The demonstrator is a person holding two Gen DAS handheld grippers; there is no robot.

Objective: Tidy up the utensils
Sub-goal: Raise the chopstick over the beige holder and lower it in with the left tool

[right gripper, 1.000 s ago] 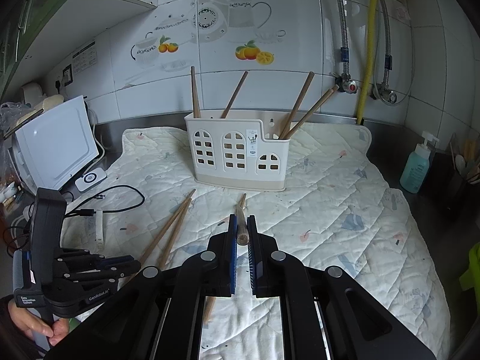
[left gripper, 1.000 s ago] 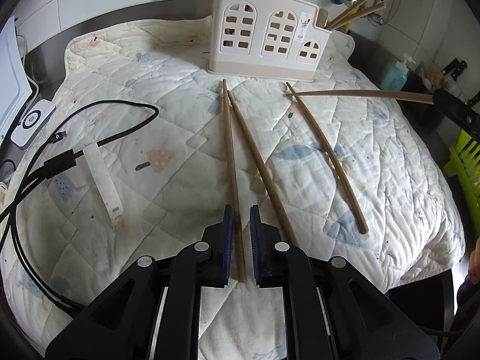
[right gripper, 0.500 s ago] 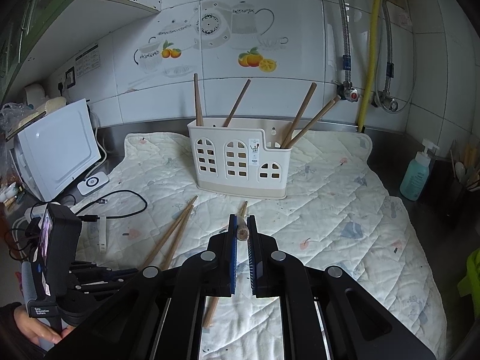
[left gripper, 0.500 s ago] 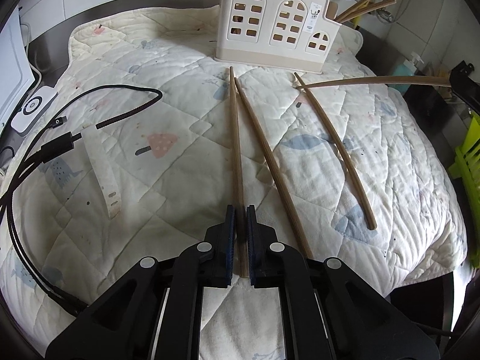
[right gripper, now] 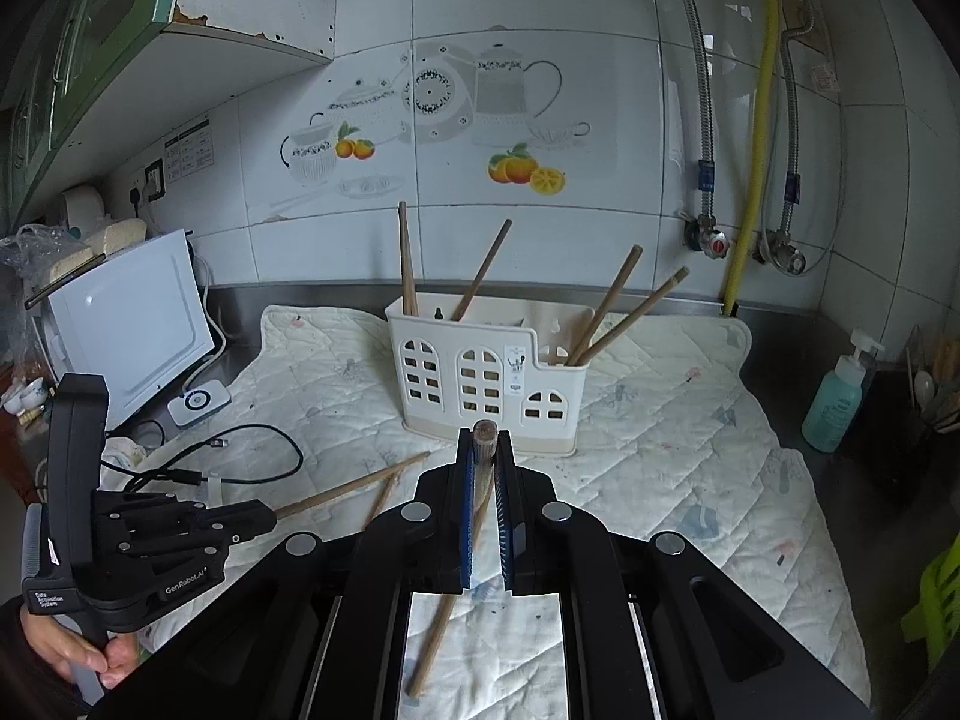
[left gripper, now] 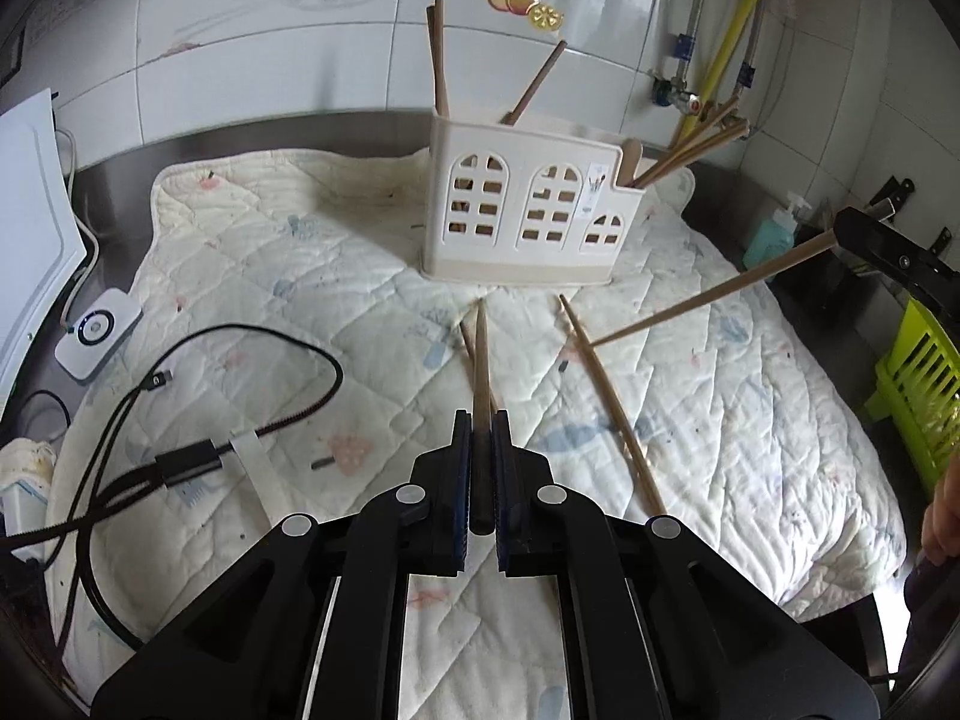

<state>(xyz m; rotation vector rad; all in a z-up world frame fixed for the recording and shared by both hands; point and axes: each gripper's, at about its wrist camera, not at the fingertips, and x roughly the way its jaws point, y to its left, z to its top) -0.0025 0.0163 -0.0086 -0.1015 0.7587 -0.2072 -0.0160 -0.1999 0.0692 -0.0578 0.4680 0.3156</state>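
A cream utensil holder [left gripper: 528, 216] with window cut-outs stands at the back of the quilted mat and shows in the right wrist view [right gripper: 486, 387] too; several wooden chopsticks stand in it. My left gripper [left gripper: 481, 450] is shut on a wooden chopstick [left gripper: 481, 360], lifted and pointing at the holder. My right gripper [right gripper: 485, 450] is shut on another chopstick [right gripper: 483, 435], seen end-on; in the left wrist view this chopstick [left gripper: 708, 294] slants down to the mat. Two more chopsticks [left gripper: 612, 408] lie on the mat.
A black cable [left gripper: 240, 396] and a white strap lie on the mat's left. A white appliance [right gripper: 129, 324] and small white puck [right gripper: 198, 402] stand at left. A soap bottle [right gripper: 840, 396] and green basket [left gripper: 924, 384] are at right.
My left gripper closed on a chopstick lying on the mat and lifted it, tilting up toward the holder. My right gripper rose with its chopstick.
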